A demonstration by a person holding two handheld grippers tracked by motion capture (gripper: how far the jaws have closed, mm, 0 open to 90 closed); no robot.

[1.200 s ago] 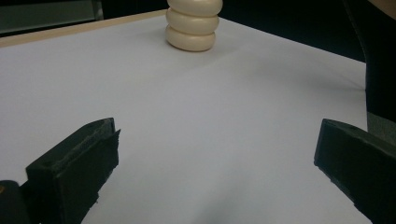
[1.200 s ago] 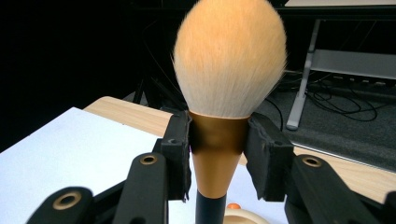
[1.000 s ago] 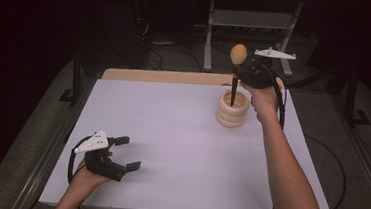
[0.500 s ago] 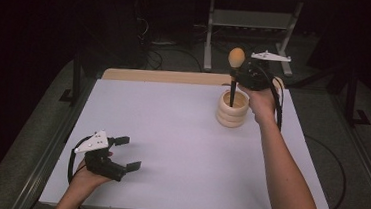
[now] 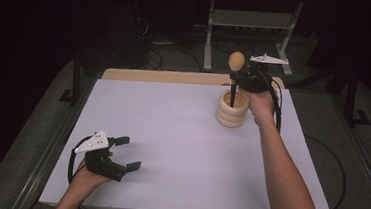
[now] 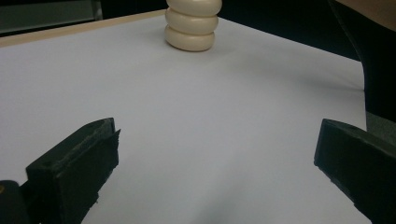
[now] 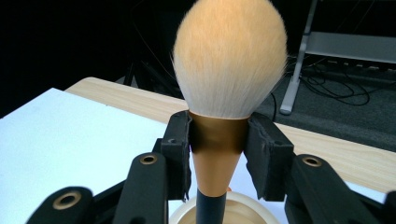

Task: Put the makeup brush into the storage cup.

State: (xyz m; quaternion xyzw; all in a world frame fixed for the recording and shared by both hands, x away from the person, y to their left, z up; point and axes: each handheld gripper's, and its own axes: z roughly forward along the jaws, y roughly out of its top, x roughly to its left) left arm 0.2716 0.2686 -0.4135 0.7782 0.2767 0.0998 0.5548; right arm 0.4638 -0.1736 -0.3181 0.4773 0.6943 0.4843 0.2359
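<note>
1. The right gripper (image 7: 218, 140) clamped the brush (image 7: 224, 93) upright, its handle inside the holder (image 5: 233, 109) at the table's (image 5: 171, 133) far side.
2. The left gripper (image 5: 128, 153) sat wide, holding nothing.

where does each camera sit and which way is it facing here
High view: above the person's side, looking forward and down on the table; both forearms, left gripper, right gripper.
Left gripper view: between its open jaws, facing the ringed holder.
Right gripper view: along jaws clamping the makeup brush.
Shared: holder and table.
</note>
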